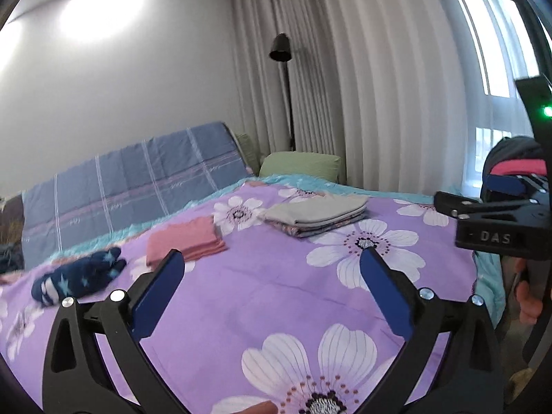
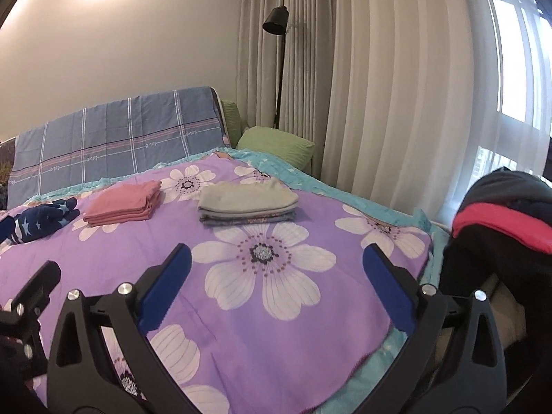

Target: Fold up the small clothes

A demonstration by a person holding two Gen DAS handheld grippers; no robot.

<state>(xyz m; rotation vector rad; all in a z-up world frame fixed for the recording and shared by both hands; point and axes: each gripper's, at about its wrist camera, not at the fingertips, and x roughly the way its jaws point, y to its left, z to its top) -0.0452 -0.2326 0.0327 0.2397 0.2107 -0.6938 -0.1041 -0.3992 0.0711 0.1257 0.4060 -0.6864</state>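
**Two folded stacks and one crumpled piece on the bed**

So there are three lots of clothes on the purple flowered bedspread (image 2: 241, 310). Landmark is the grey stack (image 2: 246, 203): neatly folded, a grey piece on top with patterned pieces under it, sitting toward the far end of the bedspread. Left of it, a little apart, is the pink stack (image 2: 122, 207), also folded flat. Further left of that lies one navy piece with light stars (image 2: 41, 222), bunched up and unfolded.

Both grippers hover above the near part of the bedspread, well short of the grey stack. The left gripper (image 1: 270, 284) is spread wide with nothing between its blue pads; the right gripper (image 2: 276, 281) is the same, spread wide and empty.

Behind the grey stack: two green pillows (image 2: 276, 145), one blue checked blanket (image 2: 117, 138), one black floor lamp (image 2: 276, 20), pale curtains (image 2: 379, 86). Off to its right, a dark and red pile (image 2: 500, 220).
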